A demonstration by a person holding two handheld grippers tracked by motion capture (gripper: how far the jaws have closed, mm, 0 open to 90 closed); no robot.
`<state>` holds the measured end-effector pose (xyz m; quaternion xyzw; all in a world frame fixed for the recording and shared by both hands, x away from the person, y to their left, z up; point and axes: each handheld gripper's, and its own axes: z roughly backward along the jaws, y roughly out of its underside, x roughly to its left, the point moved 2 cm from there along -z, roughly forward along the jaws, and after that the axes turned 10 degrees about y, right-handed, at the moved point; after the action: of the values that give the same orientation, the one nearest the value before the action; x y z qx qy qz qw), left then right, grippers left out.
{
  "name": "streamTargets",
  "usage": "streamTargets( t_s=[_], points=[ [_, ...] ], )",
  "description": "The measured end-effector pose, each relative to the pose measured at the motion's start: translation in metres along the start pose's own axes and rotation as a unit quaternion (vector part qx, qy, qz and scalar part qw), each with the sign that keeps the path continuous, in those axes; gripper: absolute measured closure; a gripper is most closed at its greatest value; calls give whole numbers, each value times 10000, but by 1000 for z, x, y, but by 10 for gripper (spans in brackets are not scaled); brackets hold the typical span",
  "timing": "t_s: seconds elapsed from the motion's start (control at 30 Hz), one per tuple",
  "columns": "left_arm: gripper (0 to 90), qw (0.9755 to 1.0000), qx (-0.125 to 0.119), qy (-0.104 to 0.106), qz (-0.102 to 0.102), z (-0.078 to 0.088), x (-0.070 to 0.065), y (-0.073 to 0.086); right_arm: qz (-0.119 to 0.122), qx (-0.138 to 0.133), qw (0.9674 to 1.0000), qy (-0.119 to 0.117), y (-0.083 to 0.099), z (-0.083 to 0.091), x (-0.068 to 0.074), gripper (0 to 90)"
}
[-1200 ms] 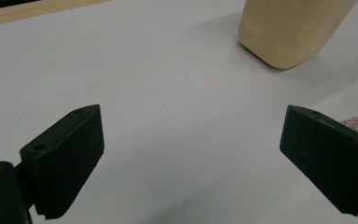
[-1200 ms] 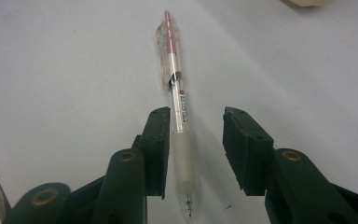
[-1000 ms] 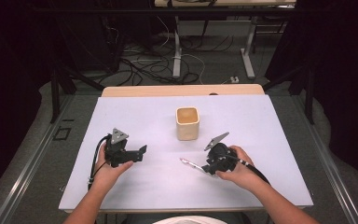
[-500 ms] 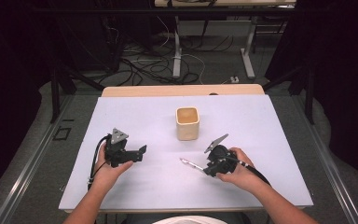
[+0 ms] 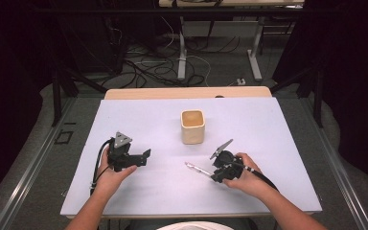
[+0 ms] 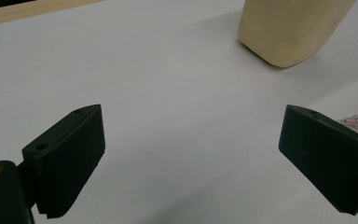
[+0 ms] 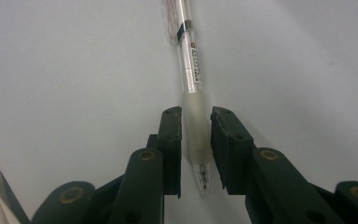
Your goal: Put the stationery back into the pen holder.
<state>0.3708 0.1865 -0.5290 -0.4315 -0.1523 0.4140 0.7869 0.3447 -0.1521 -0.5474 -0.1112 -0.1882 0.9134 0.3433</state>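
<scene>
The right gripper point(image 7: 196, 140) has just been closing its jaws, and they are now narrow around the grip end of a clear pen point(image 7: 189, 74). A thin gap shows on each side, so I cannot tell if the pads press on it. The pen lies on the white table point(image 5: 268, 129) and points away from these jaws, as it did one second ago. The left gripper point(image 6: 191, 154) stays in its place with jaws wide and nothing between them. The beige cup point(image 5: 192, 126) stands ahead of both grippers, unmoved.
</scene>
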Motion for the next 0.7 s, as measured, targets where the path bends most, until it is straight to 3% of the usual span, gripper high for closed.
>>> streamTargets(
  t_s=[0.2,0.6,0.63,0.67,0.7],
  points=[
    [71,10000,0,-1,1,0,0,0,149,126,9997,120,1,-3,1,777],
    [73,10000,9,24,7,-1,0,0,124,160,9997,156,1,-3,3,806],
    [73,10000,12,14,5,0,0,0,217,141,9995,185,0,-3,3,806],
    [74,10000,10,22,3,0,0,0,137,189,9996,175,1,-3,4,806],
    [74,10000,8,15,4,0,0,0,268,126,9994,205,0,-4,3,807]
  ],
)
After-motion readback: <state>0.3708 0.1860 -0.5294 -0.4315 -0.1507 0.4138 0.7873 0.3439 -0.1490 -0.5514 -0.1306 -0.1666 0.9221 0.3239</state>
